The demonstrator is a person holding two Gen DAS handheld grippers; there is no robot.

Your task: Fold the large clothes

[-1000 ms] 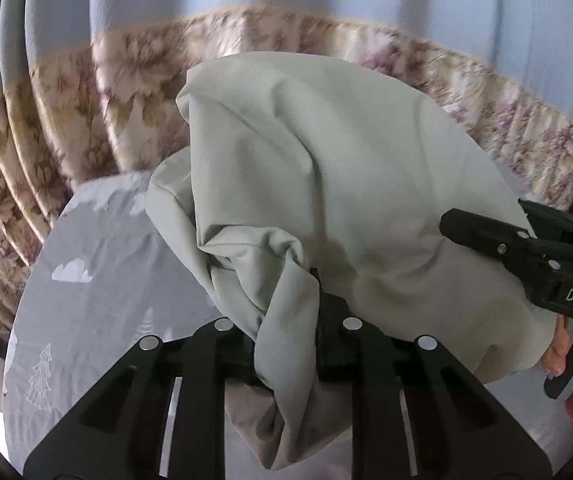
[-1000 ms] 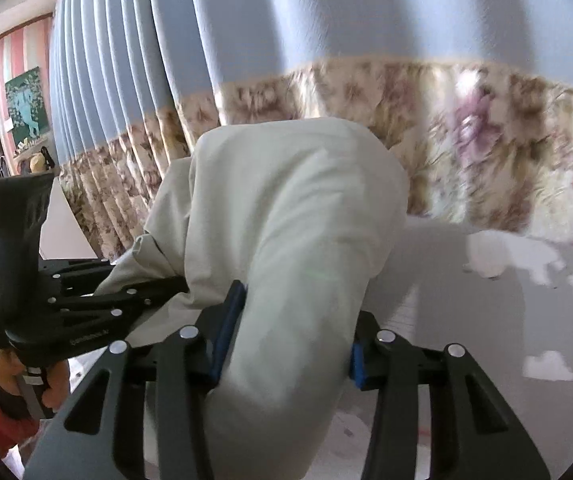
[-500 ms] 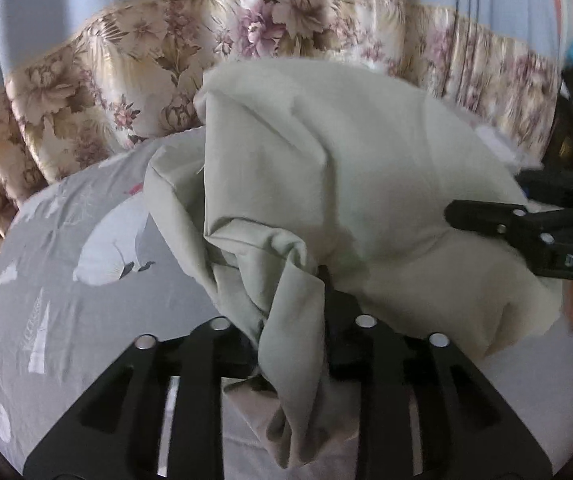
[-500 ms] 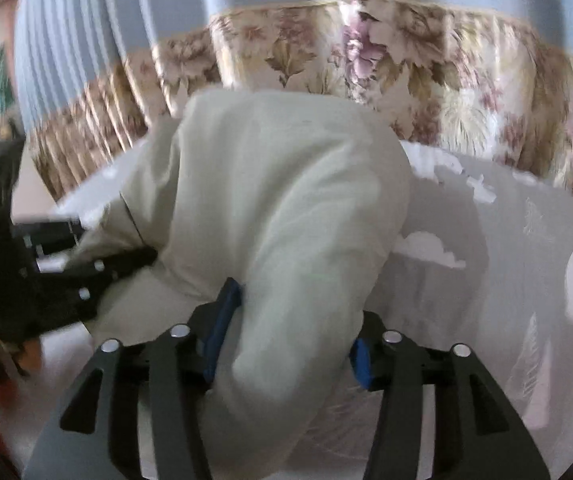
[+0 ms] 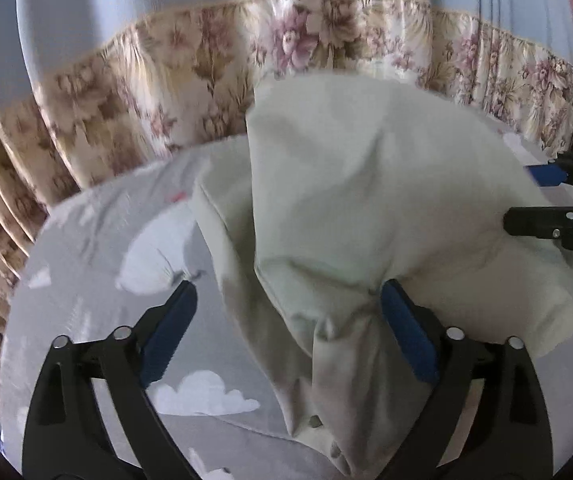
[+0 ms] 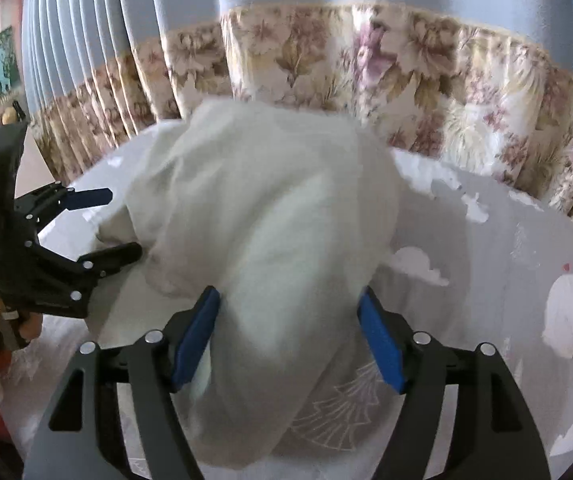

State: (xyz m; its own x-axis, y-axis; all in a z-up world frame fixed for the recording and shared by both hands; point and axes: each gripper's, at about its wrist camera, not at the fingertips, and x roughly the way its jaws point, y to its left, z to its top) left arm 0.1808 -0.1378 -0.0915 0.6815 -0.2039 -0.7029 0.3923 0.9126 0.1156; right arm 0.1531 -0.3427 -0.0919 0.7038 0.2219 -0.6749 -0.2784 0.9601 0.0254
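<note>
Blue curtain [image 5: 206, 8] with a floral lower band hangs behind a grey bedsheet [image 5: 86, 248] printed with white clouds and small trees; the sheet fills the ground ahead of both cameras.

Pale green garment [image 5: 366, 200] lies bunched in a loose mound on the sheet, rising ahead of both sets of jaws. A button placket with two small buttons shows at its near end in the left wrist view.

Left gripper [image 5: 286, 320]: jaws have just been opening and now stand wide. The garment's near folds hang between them. The left-hand blue pad [image 5: 166, 332] is clear of the cloth, with bare sheet showing between pad and fabric. The right-hand pad lies against a fold, partly tucked under it. No pinch on the cloth.

Right gripper [image 6: 288, 334]: jaws have just been opening too, and stand well apart. A thick roll of the garment [image 6: 270, 240] fills most of the gap. Cloth brushes the inner face of each blue pad [image 6: 194, 336], but whether they still press it I cannot tell; the fabric looks slack and blurred.

Each gripper shows in the other's view: the right one at the far right of the left camera, fingers spread beside the mound's edge; the left one at the far left of the right camera, fingers spread, lower finger touching the cloth. A hand [image 6: 18, 320] with a red sleeve holds that left gripper.
</note>
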